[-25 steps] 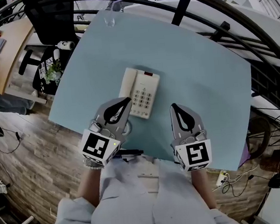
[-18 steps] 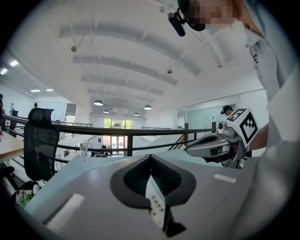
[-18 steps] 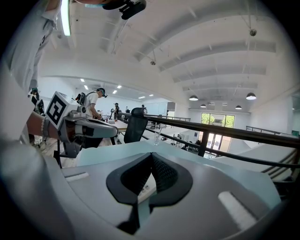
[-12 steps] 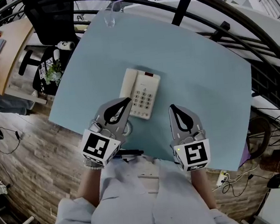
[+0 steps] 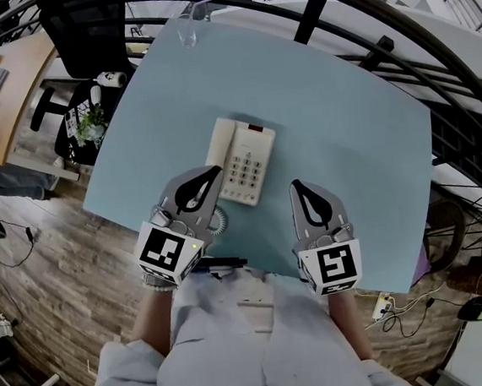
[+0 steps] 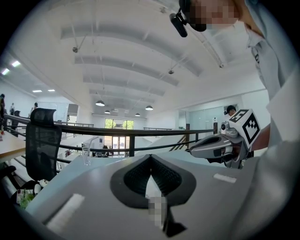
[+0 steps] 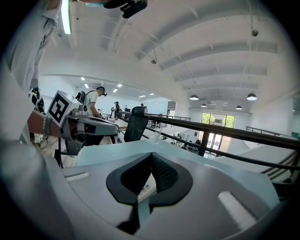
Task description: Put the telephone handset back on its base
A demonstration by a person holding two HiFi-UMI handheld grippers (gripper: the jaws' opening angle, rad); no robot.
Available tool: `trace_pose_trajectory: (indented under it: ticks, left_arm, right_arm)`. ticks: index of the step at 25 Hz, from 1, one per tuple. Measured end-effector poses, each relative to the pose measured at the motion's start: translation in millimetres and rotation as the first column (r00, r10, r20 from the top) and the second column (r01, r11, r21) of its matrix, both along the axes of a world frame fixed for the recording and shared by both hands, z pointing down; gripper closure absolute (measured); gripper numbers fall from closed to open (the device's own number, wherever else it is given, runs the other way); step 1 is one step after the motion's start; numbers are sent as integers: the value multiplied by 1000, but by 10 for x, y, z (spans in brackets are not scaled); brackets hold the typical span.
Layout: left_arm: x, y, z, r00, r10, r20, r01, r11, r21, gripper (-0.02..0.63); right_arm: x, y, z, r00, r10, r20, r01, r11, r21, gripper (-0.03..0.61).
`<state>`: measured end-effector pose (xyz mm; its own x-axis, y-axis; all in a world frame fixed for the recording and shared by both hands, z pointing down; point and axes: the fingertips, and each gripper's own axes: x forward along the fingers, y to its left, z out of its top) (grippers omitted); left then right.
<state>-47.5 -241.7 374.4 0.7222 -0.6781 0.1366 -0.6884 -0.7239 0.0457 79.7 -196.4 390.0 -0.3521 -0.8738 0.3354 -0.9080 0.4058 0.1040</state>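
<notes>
The handset [image 5: 220,144] lies seated along the phone [image 5: 247,163], mid-table, so the task looks done. The left claw [image 5: 219,171] at the phone's 7 o'clock and the right claw [image 5: 297,183] at 5 o'clock are both closed and empty.

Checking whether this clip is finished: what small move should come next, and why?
Probably just draw both tools back off the table. The handset appears to lie on the telephone base already, and the left tool and right tool are shut and empty.
</notes>
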Motion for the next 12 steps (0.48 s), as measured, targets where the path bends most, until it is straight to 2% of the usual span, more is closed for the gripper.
trace_pose_trajectory:
  ticks: [12]
  left_arm:
    - [-34, -35, 20, 1000, -14, 6, 14, 1000, 4, 611]
  right_arm:
    - [-16, -10, 16, 1000, -8, -10, 8, 1000, -4, 580]
